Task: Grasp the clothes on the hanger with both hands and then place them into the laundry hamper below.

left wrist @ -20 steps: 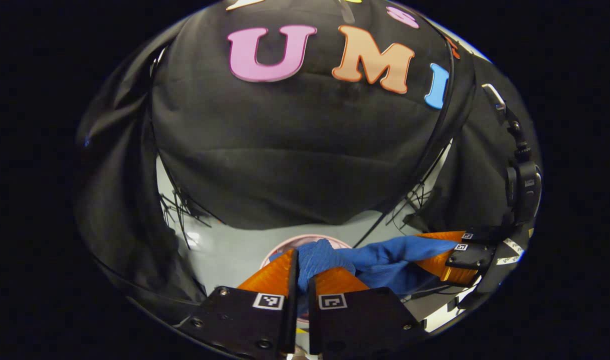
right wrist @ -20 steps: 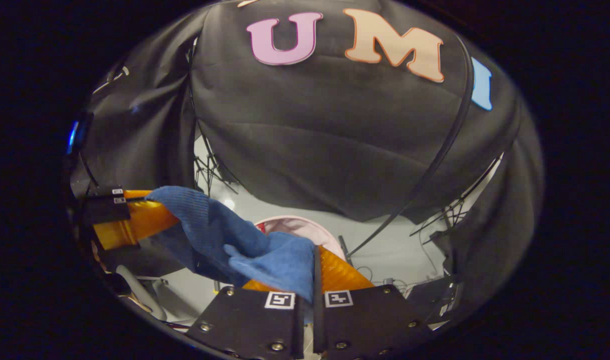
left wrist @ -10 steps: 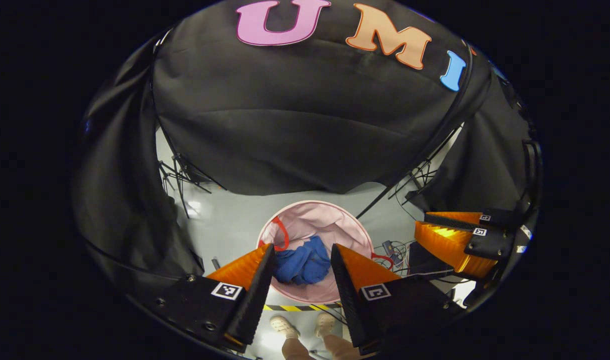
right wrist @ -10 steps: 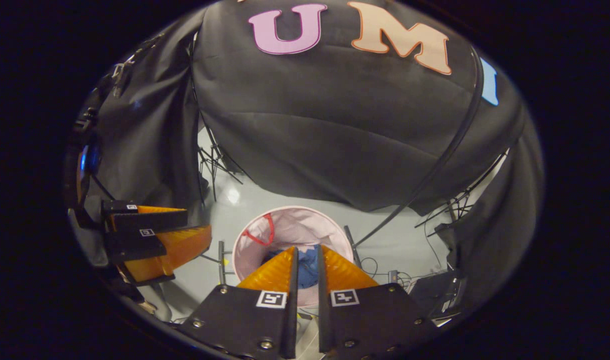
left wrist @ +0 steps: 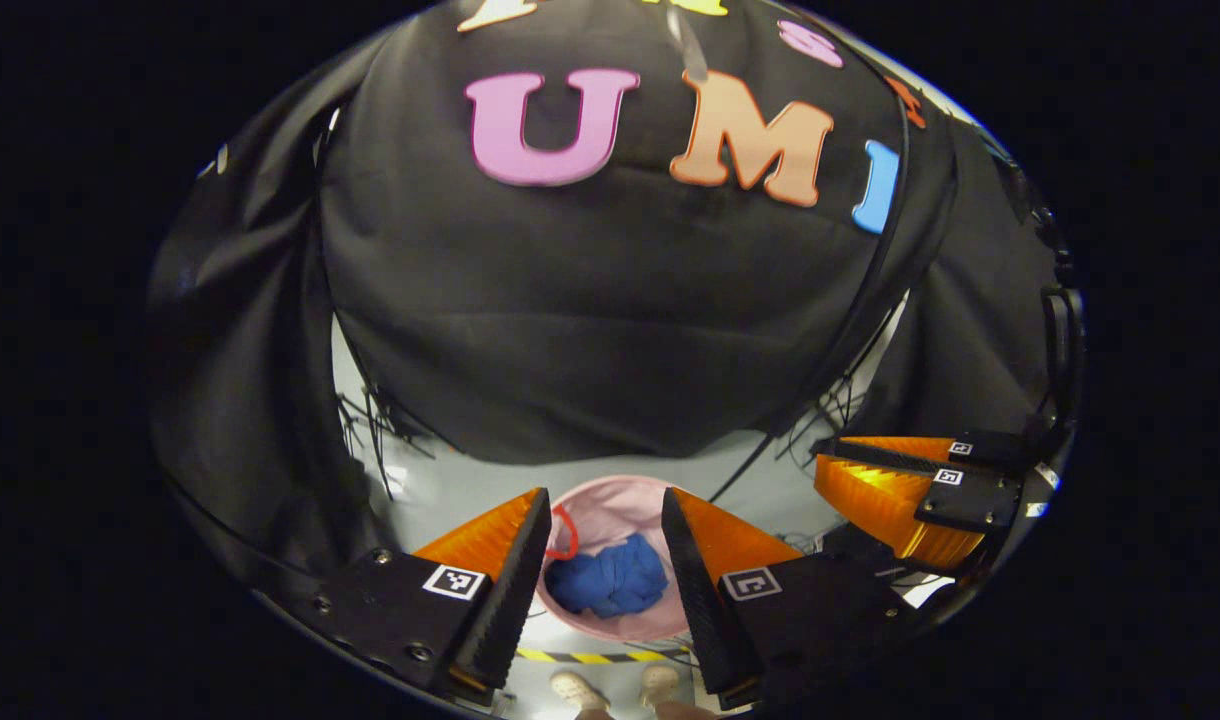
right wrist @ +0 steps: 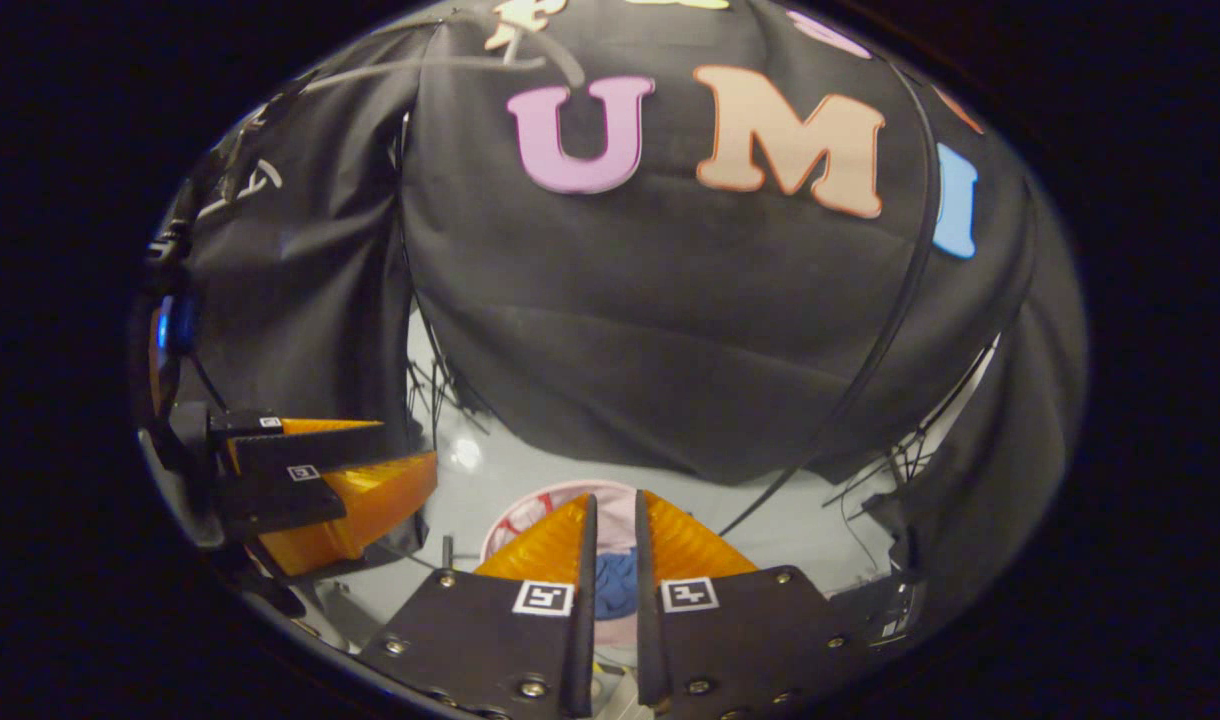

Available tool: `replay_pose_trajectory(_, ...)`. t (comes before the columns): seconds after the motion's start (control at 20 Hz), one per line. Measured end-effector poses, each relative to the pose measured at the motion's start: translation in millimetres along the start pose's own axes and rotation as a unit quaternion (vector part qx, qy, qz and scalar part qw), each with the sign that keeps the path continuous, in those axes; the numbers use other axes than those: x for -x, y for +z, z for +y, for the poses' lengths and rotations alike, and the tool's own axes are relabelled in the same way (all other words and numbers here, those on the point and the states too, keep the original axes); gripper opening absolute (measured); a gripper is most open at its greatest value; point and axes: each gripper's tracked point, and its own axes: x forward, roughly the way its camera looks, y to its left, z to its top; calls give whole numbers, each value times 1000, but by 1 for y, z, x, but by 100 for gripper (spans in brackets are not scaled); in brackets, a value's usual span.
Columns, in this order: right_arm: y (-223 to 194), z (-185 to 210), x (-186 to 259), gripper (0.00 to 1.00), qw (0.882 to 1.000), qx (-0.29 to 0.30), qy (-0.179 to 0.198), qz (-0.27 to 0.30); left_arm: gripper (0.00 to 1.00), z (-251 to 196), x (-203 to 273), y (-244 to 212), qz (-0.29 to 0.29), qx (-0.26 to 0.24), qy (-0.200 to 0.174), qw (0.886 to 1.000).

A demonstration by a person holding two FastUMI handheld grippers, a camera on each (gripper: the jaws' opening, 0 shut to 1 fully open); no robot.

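Note:
The blue garment [left wrist: 610,582] lies crumpled inside the round pink hamper [left wrist: 610,500] on the grey floor, straight below both grippers. My left gripper [left wrist: 605,500] is open wide above it, nothing between its orange fingers. In the right gripper view the same blue garment [right wrist: 615,582] shows through the narrow gap of my right gripper [right wrist: 615,505], which is open a little and holds nothing. The hamper [right wrist: 515,512] rim peeks out left of its fingers. Off to the side, each view shows the other gripper: the right gripper [left wrist: 828,454] and the left gripper [right wrist: 410,445].
A red handle [left wrist: 566,530] hangs on the hamper's left rim. A person's shoes [left wrist: 572,688] stand by a yellow-black tape strip [left wrist: 590,657] just before the hamper. Stand legs and cables [right wrist: 910,450] lie along the foot of the cloth wall. A thin pale bar [right wrist: 440,62] crosses high up.
A second ago both grippers were shut on the blue garment stretched between them. They have let go; it has dropped into the hamper. Both grippers have since tilted upward.

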Motion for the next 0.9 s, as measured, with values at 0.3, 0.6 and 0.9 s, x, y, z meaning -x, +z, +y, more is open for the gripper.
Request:
replay_pose_trajectory(0.3, 133, -18, 78, 18, 985, -26, -29, -170, 71, -23, 69, 122, -171, -15, -8, 985)
replay_pose_trajectory(0.6, 204, -40, 170, 23, 955, -34, -71, -286, 69, -48, 147, 191, -296, -54, -33, 953)
replay_pose_trajectory(0.9, 221, -40, 227, 68, 935, -22, -91, -342, 97, -62, 188, 211, -345, -61, -58, 935)
